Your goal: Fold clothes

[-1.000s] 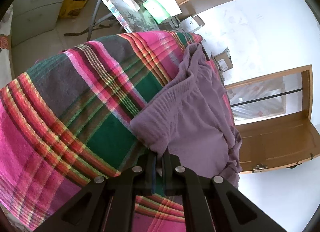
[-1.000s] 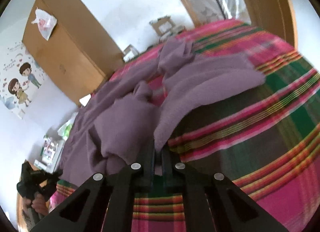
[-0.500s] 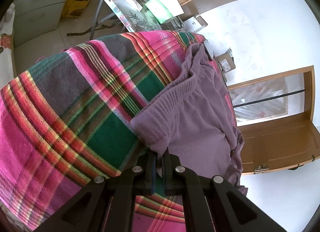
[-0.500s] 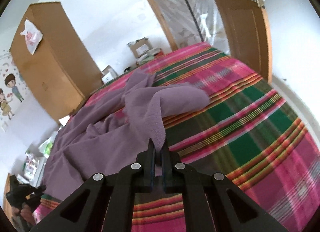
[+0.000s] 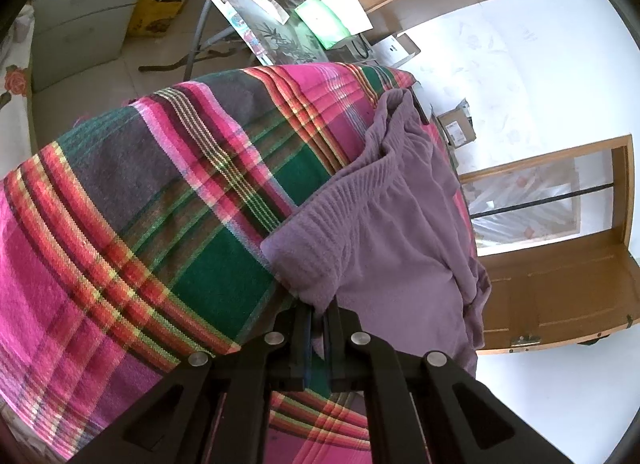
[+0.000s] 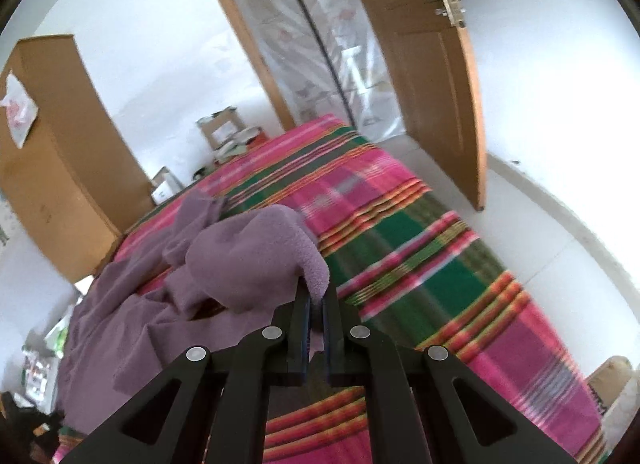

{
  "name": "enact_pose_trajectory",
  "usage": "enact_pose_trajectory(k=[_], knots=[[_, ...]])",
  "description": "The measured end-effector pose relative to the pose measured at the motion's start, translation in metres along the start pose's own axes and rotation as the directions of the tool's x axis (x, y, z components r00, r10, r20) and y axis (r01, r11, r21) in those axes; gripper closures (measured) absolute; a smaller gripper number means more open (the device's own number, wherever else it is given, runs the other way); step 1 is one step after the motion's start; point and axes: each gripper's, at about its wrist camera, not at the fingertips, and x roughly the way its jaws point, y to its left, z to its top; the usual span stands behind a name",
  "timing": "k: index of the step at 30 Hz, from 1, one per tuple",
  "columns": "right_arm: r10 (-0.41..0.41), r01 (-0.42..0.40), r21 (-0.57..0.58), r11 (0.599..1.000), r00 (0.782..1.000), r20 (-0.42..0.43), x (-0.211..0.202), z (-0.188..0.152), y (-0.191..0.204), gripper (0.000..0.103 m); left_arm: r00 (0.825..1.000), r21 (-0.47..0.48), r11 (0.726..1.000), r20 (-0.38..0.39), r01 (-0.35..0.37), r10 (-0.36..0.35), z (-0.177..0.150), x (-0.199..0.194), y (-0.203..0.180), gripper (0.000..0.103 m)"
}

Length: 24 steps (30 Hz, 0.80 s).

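A purple fleece garment (image 5: 392, 232) lies on a bed under a pink, green and red plaid blanket (image 5: 132, 204). Its ribbed waistband corner hangs from my left gripper (image 5: 319, 310), which is shut on the cloth at the near edge. In the right wrist view the same purple garment (image 6: 244, 260) is bunched up and lifted off the plaid blanket (image 6: 420, 264). My right gripper (image 6: 316, 300) is shut on a fold of it, and the rest trails crumpled to the left.
A wooden wardrobe (image 6: 60, 168) stands left of the bed. An open wooden door (image 6: 436, 76) and a glazed doorway lie beyond its far end. A cluttered folding table (image 5: 276, 12) and grey drawers (image 5: 84, 20) stand beyond the bed. Cardboard boxes (image 6: 220, 128) sit by the wall.
My right gripper has swung to the right and up, dragging its purple fold across the blanket and bunching it. The left gripper has stayed put with its corner.
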Motion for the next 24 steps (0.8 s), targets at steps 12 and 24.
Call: enact_pose_trajectory(k=[12,24], knots=[[0.017,-0.017,-0.014,1.0,1.0,-0.02,-0.022,-0.022,-0.003,0.069,1.0,0.009,1.0,0.008,0.017,-0.017,0.0,-0.007,-0.002,0.099],[0.296,-0.327,-0.069,0.943,0.913,-0.281,-0.008,-0.083,0.057,0.069,0.998,0.013,0.998,0.008,0.054,-0.054,-0.003,-0.015,0.002,0.099]])
